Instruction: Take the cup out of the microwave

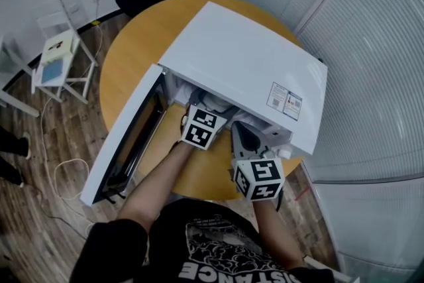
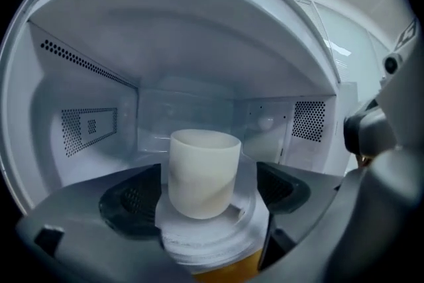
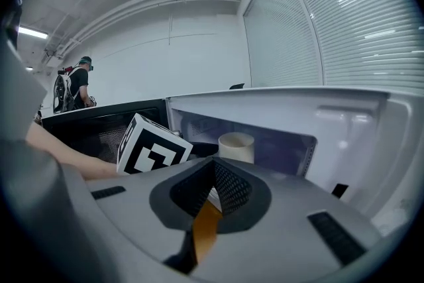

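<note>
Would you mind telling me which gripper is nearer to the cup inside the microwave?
Left. The left gripper reaches into the microwave, its open jaws flanking the cup; the right gripper, shut, sits outside the opening.

Cup (image 2: 203,172) on turntable (image 2: 212,235) inside microwave (image 1: 245,63), on table (image 1: 132,56)

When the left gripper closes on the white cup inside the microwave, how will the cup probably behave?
The cup looks stiff and smooth, probably ceramic, so it should not deform but might slip in the pads. It stands upright on the turntable with no handle visible; a push near its rim could tip it.
</note>
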